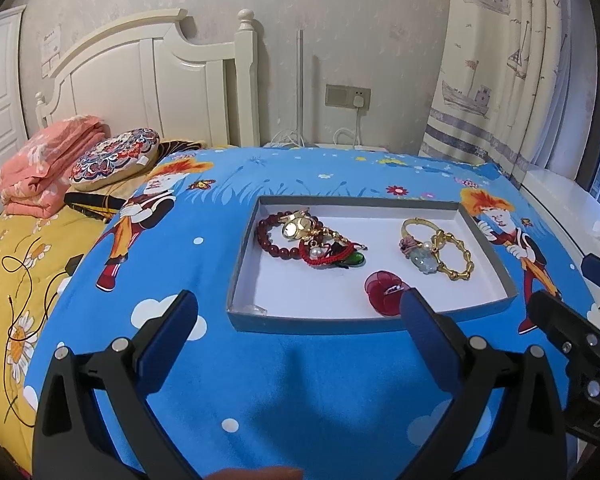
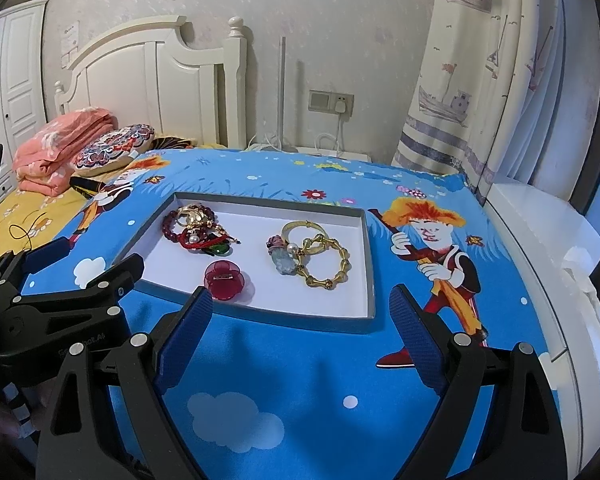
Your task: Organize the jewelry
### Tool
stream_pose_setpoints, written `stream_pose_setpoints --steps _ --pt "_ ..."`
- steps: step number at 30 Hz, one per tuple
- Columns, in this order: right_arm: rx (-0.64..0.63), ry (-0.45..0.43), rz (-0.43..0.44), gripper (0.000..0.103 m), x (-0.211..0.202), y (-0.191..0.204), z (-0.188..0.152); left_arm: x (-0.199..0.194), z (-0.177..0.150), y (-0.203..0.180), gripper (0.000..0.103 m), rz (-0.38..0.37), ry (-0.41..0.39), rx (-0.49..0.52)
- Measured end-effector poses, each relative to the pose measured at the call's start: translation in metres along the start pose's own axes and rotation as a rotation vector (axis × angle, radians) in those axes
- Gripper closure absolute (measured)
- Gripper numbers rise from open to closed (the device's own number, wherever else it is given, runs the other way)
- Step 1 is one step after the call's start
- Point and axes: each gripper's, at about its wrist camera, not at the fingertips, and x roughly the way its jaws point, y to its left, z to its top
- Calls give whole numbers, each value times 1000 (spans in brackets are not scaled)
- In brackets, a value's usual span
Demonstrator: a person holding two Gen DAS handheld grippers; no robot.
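A shallow grey tray [image 1: 242, 256] [image 2: 372, 264] with a white floor lies on the blue cartoon cloth. On its left sits a tangle of a dark red bead bracelet [image 1: 270, 236] [image 2: 171, 227], a gold piece and a red cord bracelet [image 1: 322, 256]. On its right lie gold bangles [image 1: 456, 260] [image 2: 326, 266] with a pale stone charm [image 2: 282, 262]. A red translucent flower clip [image 1: 382, 290] [image 2: 224, 278] rests near the front wall. My left gripper [image 1: 300, 316] hangs open before the tray's front edge. My right gripper [image 2: 302, 312] is open too, nothing between its fingers.
The cloth-covered surface [image 1: 300, 380] has free room in front of the tray. A bed with yellow sheet, folded pink blanket [image 1: 44, 160] and patterned cushion [image 1: 114, 156] lies left, with loose cords [image 1: 20, 280]. A curtain [image 2: 480, 80] hangs at the right, a wall socket [image 1: 348, 96] behind.
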Motion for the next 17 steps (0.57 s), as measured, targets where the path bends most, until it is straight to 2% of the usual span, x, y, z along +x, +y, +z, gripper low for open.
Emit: stream_pose_setpoints --steps 4,8,17 --pt "-6 0 0 19 -1 1 -2 4 -2 0 5 -8 10 -4" --pt "-6 10 2 19 3 1 -4 4 -6 -3 5 47 -24 21" --pt "11 36 20 19 20 -4 -16 18 -11 7 5 -36 42 7"
